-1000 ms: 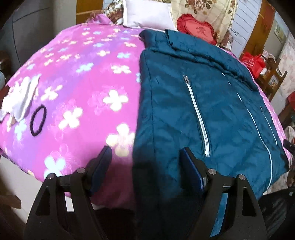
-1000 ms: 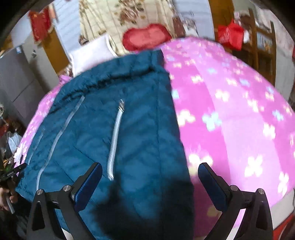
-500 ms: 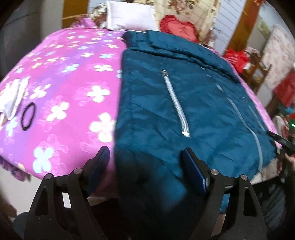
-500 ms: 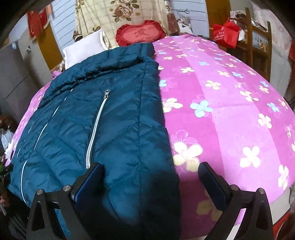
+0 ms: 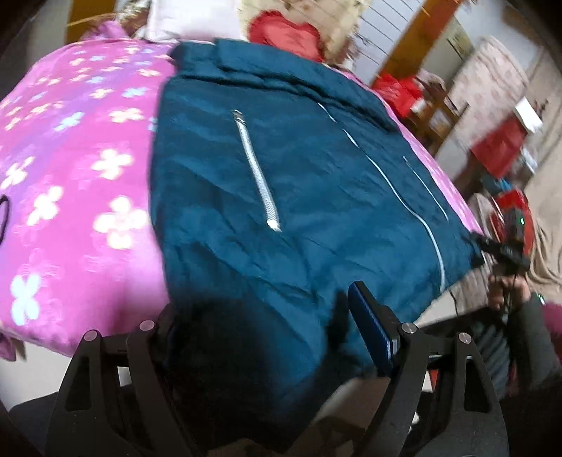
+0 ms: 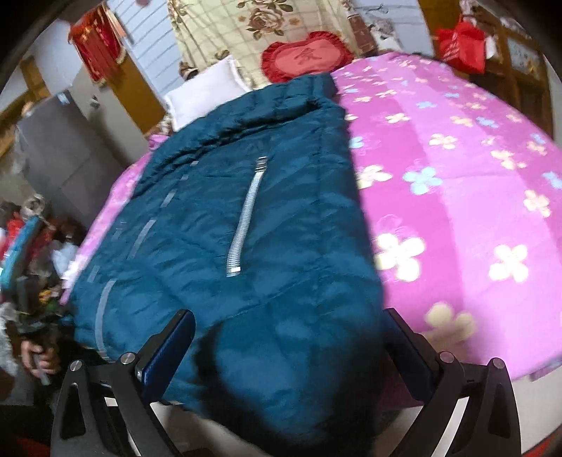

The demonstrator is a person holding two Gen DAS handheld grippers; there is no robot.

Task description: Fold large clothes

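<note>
Pink bedspread [image 5: 70,147] bears flat teal jacket [image 5: 281,197].

Jacket [image 5: 298,197]: dark teal throughout, quilted surface, with silver zippers [image 5: 258,175] and thin pale-blue piping lines running lengthwise. Bedspread [image 6: 456,182]: magenta-pink with lighter pink bands, printed with cream, white and light-blue flowers. Pillow [image 6: 203,95]: plain white. Heart-shaped cushion [image 6: 305,58]: red with a frilled red edge and a darker motif at centre. Hanging cloth [image 6: 267,24] behind it: cream, checked, with brown rose print. Left gripper [image 5: 267,334]: black frame, blue pads. Right gripper [image 6: 288,348]: black frame, blue pads.
</note>
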